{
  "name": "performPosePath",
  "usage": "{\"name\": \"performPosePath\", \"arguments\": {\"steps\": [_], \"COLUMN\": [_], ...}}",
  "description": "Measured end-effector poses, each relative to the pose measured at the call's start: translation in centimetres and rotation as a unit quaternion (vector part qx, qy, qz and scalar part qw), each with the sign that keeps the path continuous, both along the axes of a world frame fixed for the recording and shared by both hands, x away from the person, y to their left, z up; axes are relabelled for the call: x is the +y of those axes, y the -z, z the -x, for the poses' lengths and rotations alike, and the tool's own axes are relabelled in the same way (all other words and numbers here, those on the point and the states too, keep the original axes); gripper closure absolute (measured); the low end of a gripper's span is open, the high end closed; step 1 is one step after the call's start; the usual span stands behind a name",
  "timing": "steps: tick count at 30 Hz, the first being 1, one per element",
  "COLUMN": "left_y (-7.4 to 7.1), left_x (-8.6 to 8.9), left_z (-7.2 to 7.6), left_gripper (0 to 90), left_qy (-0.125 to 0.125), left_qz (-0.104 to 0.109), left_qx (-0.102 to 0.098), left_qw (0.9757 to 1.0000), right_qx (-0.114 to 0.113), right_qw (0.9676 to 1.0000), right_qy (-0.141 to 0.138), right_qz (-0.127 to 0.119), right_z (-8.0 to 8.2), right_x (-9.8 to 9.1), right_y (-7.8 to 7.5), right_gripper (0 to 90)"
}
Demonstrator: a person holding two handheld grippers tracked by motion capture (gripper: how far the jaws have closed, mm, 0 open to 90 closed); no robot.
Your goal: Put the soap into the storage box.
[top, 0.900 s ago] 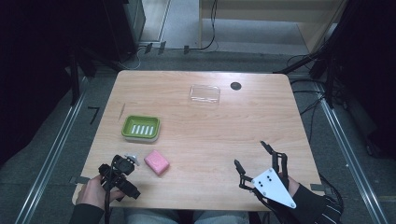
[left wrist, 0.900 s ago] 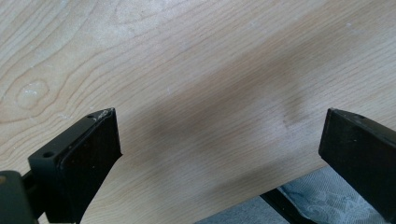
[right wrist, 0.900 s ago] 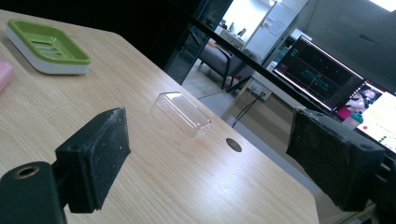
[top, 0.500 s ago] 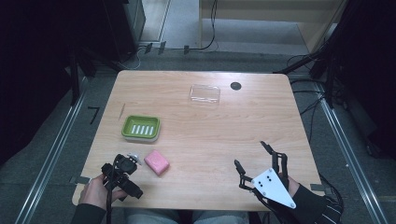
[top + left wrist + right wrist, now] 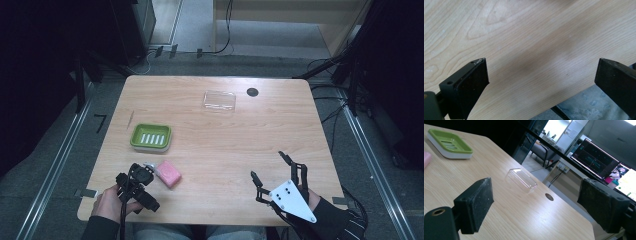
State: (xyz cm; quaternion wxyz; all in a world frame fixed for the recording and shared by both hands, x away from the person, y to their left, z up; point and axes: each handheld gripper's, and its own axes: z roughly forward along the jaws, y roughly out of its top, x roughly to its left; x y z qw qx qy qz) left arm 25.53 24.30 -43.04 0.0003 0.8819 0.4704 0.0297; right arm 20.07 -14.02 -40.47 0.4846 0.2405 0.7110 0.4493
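Left gripper seemingly nearer pink soap.

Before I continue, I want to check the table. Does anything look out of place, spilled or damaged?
Nothing is spilled or broken. The pink soap lies on the table beside the green soap dish, not in it, and the clear lid sits apart at the far side. Both the left gripper and the right gripper are open and hold nothing.
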Motion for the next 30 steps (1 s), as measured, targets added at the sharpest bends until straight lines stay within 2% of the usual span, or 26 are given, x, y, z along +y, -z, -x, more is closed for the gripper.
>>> {"name": "performPosePath", "arguments": {"steps": [11,21,30], "left_y": [-0.6,-1.3,-1.2], "left_x": [-0.9,-2.7,-3.1], "left_z": [-0.5,-1.4,-2.3], "left_gripper": [0.0,0.0,0.0], "left_qy": [-0.004,0.016,0.022], "left_qz": [0.004,0.01,0.011], "left_qx": [-0.005,-0.013,-0.004], "left_qw": [1.0,0.9997,0.9997], "right_qx": [0.001,0.0,0.001], "right_qw": [1.0,1.0,1.0], "right_qy": [0.001,0.001,0.0], "right_qz": [0.0,0.001,0.001], "right_z": [0.0,0.0,0.0], "right_x": [0.0,0.0,0.0], "right_y": [0.0,0.0,0.0], "right_gripper": [13.2,13.2,13.2]}}
